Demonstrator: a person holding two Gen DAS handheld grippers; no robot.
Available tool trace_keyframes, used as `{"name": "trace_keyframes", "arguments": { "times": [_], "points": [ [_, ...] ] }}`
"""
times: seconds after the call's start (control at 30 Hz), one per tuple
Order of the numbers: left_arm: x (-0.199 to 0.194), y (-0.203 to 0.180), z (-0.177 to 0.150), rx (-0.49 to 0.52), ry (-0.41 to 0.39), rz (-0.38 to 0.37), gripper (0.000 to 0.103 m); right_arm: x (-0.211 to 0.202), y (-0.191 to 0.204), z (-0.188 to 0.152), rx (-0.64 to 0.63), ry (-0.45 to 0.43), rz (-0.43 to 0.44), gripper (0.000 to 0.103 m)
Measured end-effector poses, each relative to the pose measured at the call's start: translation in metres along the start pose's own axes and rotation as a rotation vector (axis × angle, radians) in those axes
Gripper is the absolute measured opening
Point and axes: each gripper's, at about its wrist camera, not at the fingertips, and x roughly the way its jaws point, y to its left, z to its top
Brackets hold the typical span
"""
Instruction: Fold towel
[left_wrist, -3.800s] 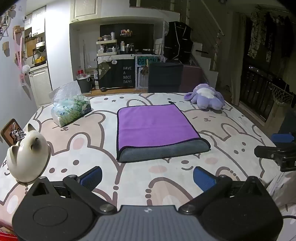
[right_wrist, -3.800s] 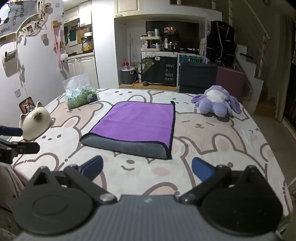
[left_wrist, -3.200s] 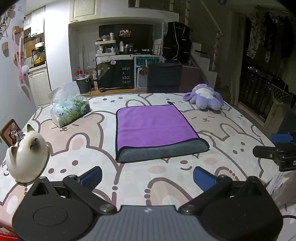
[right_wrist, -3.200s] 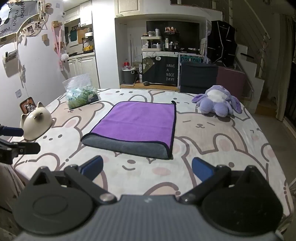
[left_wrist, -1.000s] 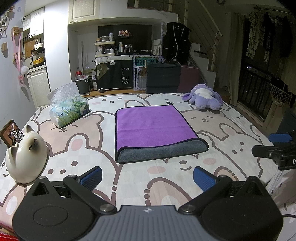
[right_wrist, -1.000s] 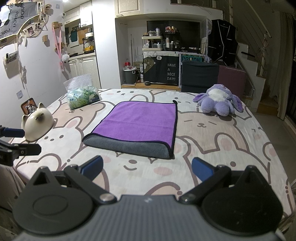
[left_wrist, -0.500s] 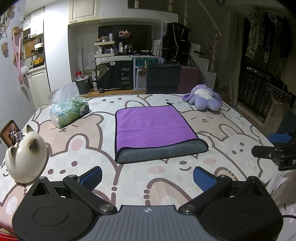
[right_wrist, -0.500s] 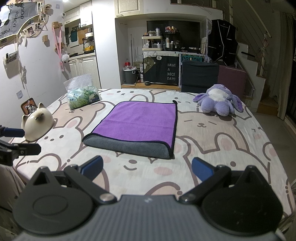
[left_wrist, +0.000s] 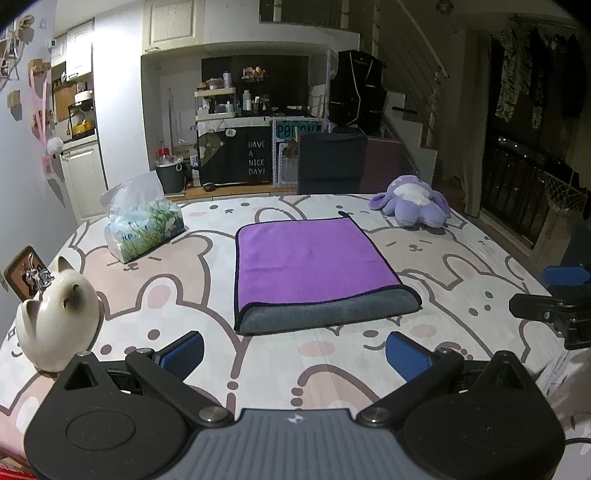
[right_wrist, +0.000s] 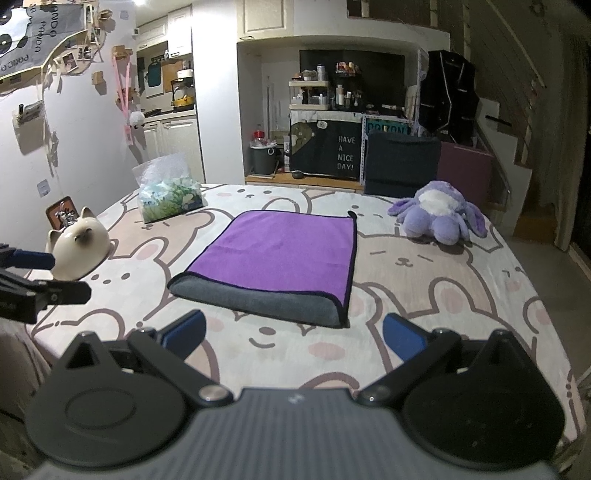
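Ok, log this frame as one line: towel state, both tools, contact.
towel: folded, flat on table, grey fold nearest | left tool: open, empty | right tool: open, empty | contact: none

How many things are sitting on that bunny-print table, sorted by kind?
Towel: 1
Plush toy: 1
Tissue pack: 1
Cat figurine: 1
Small framed picture: 1
Total: 5

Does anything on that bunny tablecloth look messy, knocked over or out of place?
Nothing stands out. The purple towel lies flat and already folded, its grey underside showing along the near edge. The tissue pack, cat figurine and plush toy sit apart from it, undisturbed.
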Motion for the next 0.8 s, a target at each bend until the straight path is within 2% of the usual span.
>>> {"name": "trace_keyframes", "arguments": {
  "times": [0.8],
  "points": [
    [0.024, 0.0, 0.03, -0.004, -0.023, -0.001, 0.103, 0.02, -0.008, 0.022, -0.023, -0.031, -0.019, 0.102]
  ]
}}
